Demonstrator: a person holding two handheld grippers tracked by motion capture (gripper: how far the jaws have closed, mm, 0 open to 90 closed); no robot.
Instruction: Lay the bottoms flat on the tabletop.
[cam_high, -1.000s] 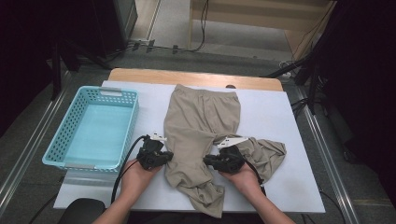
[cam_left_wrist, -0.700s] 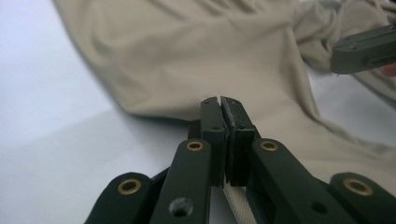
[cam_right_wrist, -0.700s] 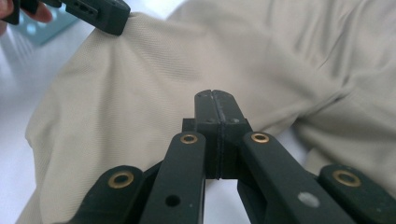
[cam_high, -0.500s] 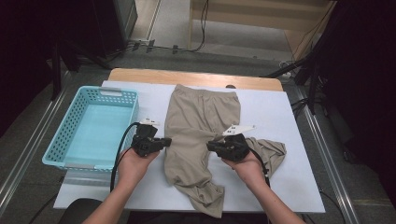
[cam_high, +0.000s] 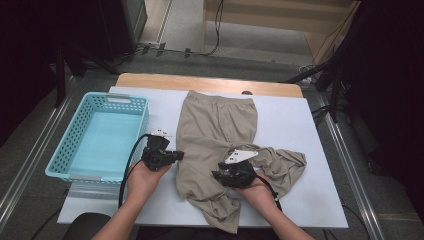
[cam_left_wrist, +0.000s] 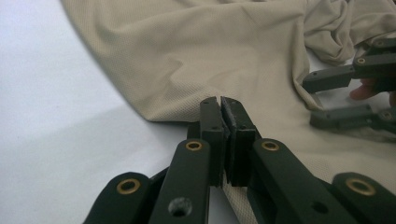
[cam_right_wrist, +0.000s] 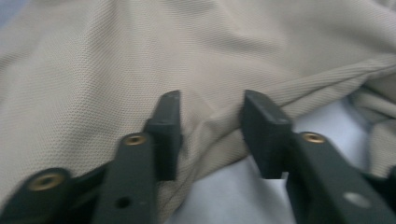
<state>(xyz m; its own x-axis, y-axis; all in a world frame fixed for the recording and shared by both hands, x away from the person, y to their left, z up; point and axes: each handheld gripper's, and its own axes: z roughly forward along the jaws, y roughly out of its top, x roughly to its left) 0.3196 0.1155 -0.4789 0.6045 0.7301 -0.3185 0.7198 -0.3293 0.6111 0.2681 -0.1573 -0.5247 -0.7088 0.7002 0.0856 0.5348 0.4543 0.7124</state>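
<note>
**Two grippers at the beige trousers**

One turquoise basket (cam_high: 75, 150) sits at the far left of the white table (cam_high: 310, 125). Just right of it we see the left gripper (cam_high: 176, 155), its jaws pressed together with nothing between them, the tips at the left edge of the beige trousers (cam_high: 220, 125); whether they touch the cloth we cannot tell. The trousers lie flat in the middle of the table, waistband at the far side, one leg running toward us and the other folded across to the right in a rumpled heap. On that fold rests the right gripper (cam_high: 220, 176); its jaws have just been opening and stand spread, with a ridge of cloth between them but not pinched.
</note>
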